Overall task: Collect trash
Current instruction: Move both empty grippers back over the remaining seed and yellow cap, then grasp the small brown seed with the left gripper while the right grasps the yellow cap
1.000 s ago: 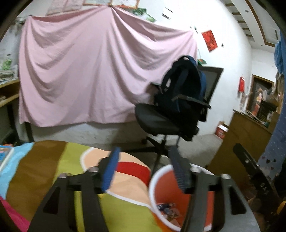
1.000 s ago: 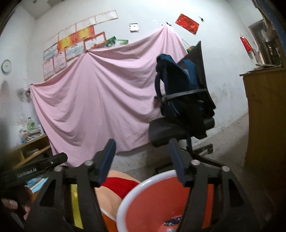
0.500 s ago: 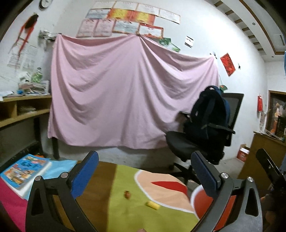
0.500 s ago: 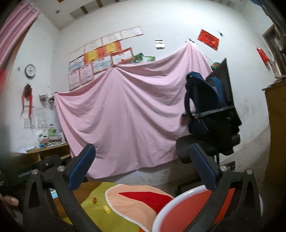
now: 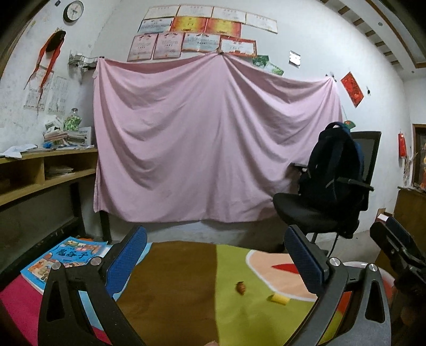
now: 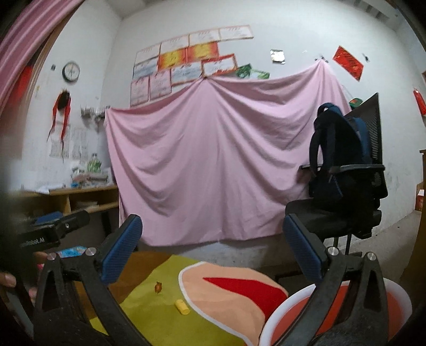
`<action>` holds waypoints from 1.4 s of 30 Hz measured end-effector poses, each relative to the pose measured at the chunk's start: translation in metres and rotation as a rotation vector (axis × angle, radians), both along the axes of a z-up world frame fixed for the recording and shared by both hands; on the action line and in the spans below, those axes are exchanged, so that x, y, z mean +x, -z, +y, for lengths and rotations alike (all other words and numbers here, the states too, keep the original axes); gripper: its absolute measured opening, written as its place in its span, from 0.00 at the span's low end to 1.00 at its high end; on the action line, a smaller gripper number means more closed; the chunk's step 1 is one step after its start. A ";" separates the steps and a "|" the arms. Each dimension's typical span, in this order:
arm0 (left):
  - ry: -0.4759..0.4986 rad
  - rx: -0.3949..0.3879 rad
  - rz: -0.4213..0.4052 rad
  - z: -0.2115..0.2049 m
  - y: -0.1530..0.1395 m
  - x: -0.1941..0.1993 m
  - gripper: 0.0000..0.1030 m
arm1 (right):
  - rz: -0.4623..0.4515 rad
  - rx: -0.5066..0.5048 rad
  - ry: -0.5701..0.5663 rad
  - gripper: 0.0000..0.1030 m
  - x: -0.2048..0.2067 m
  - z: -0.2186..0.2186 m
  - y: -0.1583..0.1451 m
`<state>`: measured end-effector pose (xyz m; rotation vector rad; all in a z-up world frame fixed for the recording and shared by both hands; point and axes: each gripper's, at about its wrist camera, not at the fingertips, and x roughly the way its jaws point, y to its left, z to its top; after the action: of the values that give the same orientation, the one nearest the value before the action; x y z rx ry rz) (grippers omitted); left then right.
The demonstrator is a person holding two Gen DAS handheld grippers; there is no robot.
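Now both wide apart, empty: left gripper [image 5: 215, 255] jaws just opened, right gripper [image 6: 211, 247] too. Brown scrap [image 5: 241, 288] and yellow scrap [image 5: 278, 299] lie on cloth [image 5: 173, 292] at 5 o'clock of left gripper. Bin [image 6: 399, 298] at 4 o'clock, contents hidden. Book [image 5: 61, 262] at 9

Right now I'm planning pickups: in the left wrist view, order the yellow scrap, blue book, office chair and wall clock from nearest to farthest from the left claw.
1. Yellow scrap, on the cloth, lower right.
2. Blue book, table's far left corner.
3. Office chair, right, past the table.
4. Wall clock, high on the back wall.
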<state>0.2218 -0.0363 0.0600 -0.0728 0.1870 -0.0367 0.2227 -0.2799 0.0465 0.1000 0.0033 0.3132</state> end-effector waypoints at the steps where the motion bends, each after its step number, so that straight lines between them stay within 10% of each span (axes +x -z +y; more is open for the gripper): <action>1: -0.002 -0.001 0.007 0.002 0.002 0.002 0.98 | 0.013 -0.013 -0.005 1.00 0.005 0.004 0.002; 21: 0.000 0.035 0.328 0.006 0.052 0.075 0.97 | 0.509 -0.105 -0.132 0.97 0.100 0.034 0.062; 31: 0.053 0.015 0.522 0.003 0.079 0.099 0.57 | 0.671 -0.141 -0.248 0.81 0.117 0.047 0.086; 42: 0.138 -0.004 0.586 -0.004 0.082 0.114 0.45 | 0.741 -0.260 -0.320 0.49 0.122 0.073 0.097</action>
<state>0.3356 -0.0401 -0.0218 -0.0737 0.7781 -0.1537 0.3451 -0.2073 -0.0504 -0.0489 0.7988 0.5775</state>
